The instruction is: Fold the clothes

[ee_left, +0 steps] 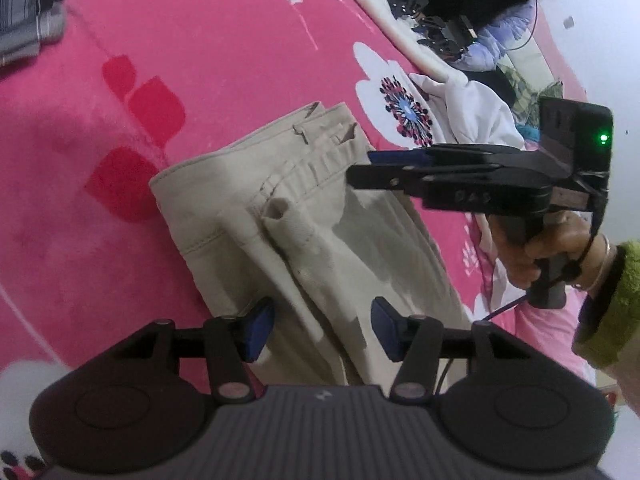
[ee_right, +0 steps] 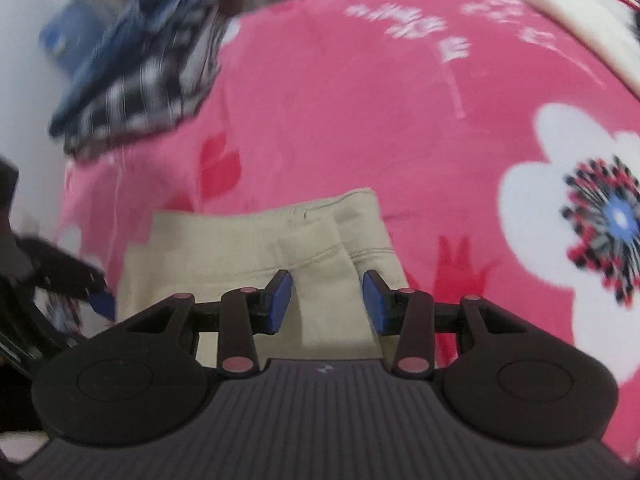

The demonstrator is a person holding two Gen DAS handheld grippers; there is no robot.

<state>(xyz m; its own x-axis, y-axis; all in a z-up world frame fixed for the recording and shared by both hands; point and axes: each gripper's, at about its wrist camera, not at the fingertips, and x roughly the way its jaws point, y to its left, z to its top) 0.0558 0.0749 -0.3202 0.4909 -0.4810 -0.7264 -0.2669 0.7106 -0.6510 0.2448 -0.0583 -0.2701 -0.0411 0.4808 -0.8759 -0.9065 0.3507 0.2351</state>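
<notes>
Jaws on both grippers stand partly apart with nothing clamped between the blue pads. The left gripper (ee_left: 322, 328) hangs over the near end of the folded beige trousers (ee_left: 304, 216), its pads spread to either side of a raised fold of cloth without pressing on it. The right gripper (ee_right: 326, 306) hovers over the same trousers from another side, also about half open, the cloth lying loose below its pads. In the left wrist view the right gripper shows side-on, held in a hand (ee_left: 532, 252) with a green cuff (ee_left: 612, 304) at the wrist; its fingers reach out above the waistband end.

The trousers lie folded on a pink blanket (ee_left: 200, 40) printed with white flowers and red petals. A folded pile of striped and blue clothes (ee_right: 144, 76) sits near the blanket's far corner, well apart from the trousers. A white garment (ee_left: 476, 116) lies crumpled past the trousers, and a cream cloth (ee_left: 400, 20) stretches along the far edge, where a second person (ee_left: 492, 0) sits with dark gear. The right wrist view is blurred.
</notes>
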